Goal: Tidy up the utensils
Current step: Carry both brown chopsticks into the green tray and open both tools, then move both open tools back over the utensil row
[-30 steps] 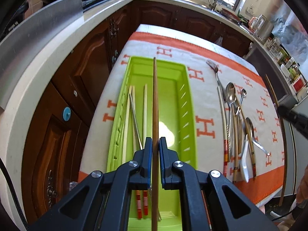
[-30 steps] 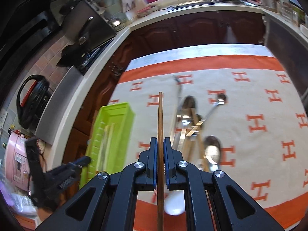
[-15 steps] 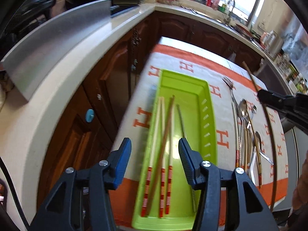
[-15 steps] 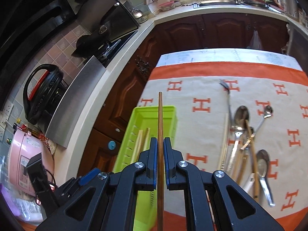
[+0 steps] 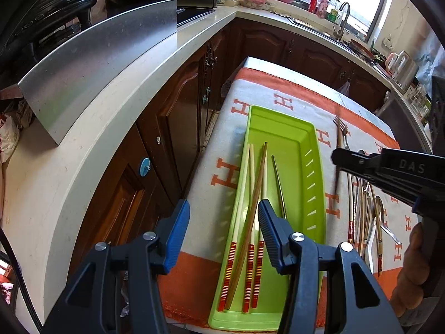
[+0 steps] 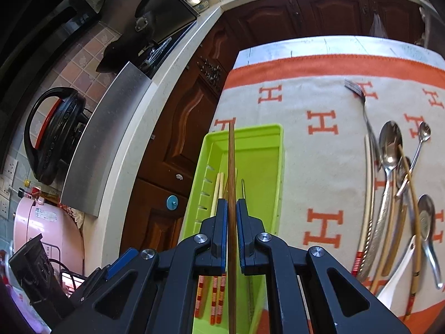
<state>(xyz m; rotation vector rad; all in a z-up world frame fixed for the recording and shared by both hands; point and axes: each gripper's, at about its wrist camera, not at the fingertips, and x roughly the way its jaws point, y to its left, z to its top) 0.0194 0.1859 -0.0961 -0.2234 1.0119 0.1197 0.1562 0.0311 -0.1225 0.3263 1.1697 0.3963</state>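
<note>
Right wrist: right gripper (image 6: pixel 230 217) fingers clamp brown chopstick (image 6: pixel 231 167) over green tray (image 6: pixel 280 167); may land crossed, seemingly; left gripper (image 5: pixel 222 231) fingers wide, empty

I am seeing the table (image 6: pixel 328 47) wearing an orange-lettered cloth (image 6: pixel 319 167), carrying a green tray (image 5: pixel 306 139) and loose cutlery (image 6: pixel 389 194) alongside.

Lime-green tray (image 5: pixel 317 167), orange-lettered cloth (image 5: pixel 222 172)

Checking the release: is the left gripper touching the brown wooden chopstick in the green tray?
Apart. The left wrist view shows the left gripper open above the brown wooden chopstick lying in the green tray.
</note>
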